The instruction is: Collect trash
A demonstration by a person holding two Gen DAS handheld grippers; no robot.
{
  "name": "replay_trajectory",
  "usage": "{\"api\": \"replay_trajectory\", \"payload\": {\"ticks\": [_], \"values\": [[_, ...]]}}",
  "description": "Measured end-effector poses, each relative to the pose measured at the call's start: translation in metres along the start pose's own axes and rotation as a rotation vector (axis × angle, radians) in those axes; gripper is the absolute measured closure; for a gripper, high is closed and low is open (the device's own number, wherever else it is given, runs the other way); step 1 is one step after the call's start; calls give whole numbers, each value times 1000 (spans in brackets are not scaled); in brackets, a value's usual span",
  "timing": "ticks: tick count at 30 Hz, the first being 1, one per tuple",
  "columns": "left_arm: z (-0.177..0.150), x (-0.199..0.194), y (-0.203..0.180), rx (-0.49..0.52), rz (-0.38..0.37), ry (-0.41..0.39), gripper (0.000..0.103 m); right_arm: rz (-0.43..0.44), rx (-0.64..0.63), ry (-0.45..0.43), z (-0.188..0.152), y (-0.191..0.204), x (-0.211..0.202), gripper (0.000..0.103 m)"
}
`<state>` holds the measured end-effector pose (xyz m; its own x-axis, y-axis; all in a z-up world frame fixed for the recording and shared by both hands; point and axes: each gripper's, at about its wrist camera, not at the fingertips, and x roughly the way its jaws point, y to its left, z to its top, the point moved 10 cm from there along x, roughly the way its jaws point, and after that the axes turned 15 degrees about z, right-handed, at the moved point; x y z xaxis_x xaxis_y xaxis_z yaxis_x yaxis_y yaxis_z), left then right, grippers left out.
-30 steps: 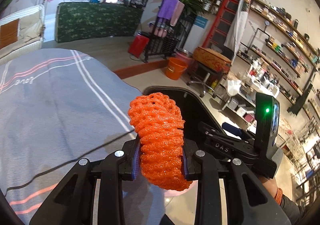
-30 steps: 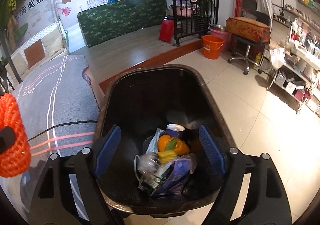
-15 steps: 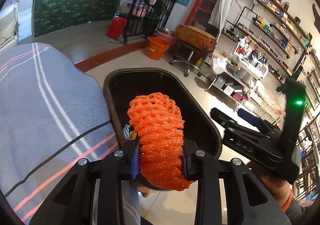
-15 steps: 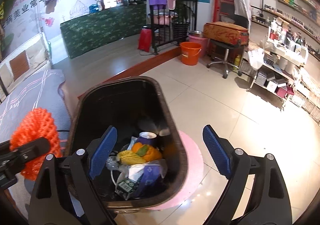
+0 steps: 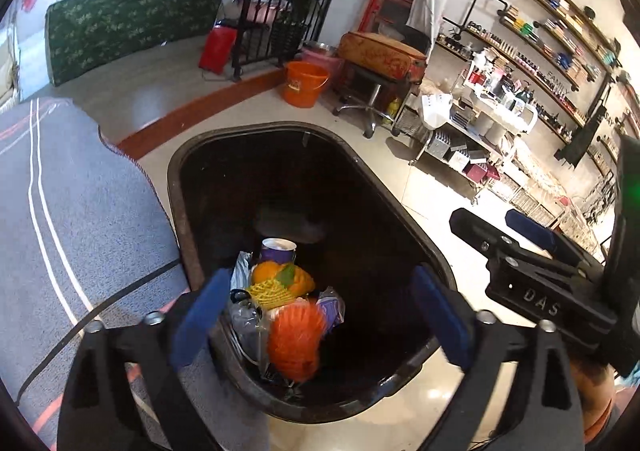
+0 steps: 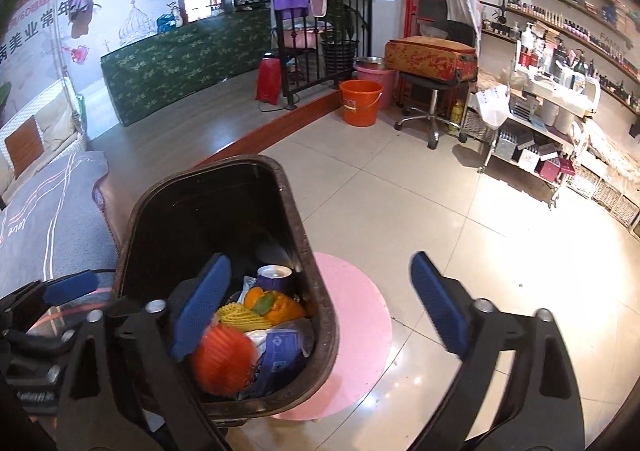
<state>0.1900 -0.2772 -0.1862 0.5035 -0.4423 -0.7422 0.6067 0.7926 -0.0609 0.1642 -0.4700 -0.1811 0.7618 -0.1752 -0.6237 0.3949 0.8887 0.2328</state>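
Note:
A dark brown trash bin [image 5: 188, 235] stands on the floor below both grippers; it also shows in the right wrist view [image 6: 320, 315]. An orange foam net [image 5: 294, 339] lies inside on the trash pile, blurred; it shows in the right wrist view too [image 6: 222, 357]. My left gripper [image 5: 320, 315] is open and empty above the bin. My right gripper [image 6: 320, 307] is open and empty over the bin's right rim. The pile holds a purple cup [image 5: 279, 250], orange fruit [image 5: 266, 273], a yellow net [image 5: 270, 291] and wrappers.
A grey striped cloth [image 5: 60, 211] covers the surface left of the bin. A pink round mat [image 6: 360, 331] lies under the bin. An orange bucket [image 6: 360, 101], a stool with a suitcase [image 6: 430, 55] and shelf racks [image 6: 540, 131] stand further back on the tiled floor.
My left gripper moved over the bin and opened, and the orange foam net dropped from it into the bin. My right gripper shifted to the right of the bin.

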Motion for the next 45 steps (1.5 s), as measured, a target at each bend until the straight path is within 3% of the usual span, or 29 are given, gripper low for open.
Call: {"api": "replay_trajectory", "payload": {"ticks": [5, 10, 16, 21, 32, 38, 41, 45], "values": [[-1, -21, 10, -9, 18, -29, 6, -67, 23, -49, 7, -12, -12, 6], [3, -58, 35, -33, 81, -118, 6, -112, 19, -64, 14, -10, -22, 6], [2, -107, 90, -108, 262, -239, 6, -26, -52, -123, 16, 43, -43, 6], [-10, -141, 130, -214, 346, -278, 6, 64, -88, -168, 14, 97, -64, 6], [-43, -206, 161, -284, 519, -349, 6, 160, -210, -261, -21, 190, -111, 6], [-59, -231, 169, -318, 574, -381, 6, 229, -252, -391, -41, 220, -153, 6], [-70, -239, 171, -357, 591, -396, 6, 241, -303, -400, -45, 231, -166, 6], [-83, -248, 170, -364, 633, -403, 6, 277, -265, -375, -53, 230, -174, 6]]}}
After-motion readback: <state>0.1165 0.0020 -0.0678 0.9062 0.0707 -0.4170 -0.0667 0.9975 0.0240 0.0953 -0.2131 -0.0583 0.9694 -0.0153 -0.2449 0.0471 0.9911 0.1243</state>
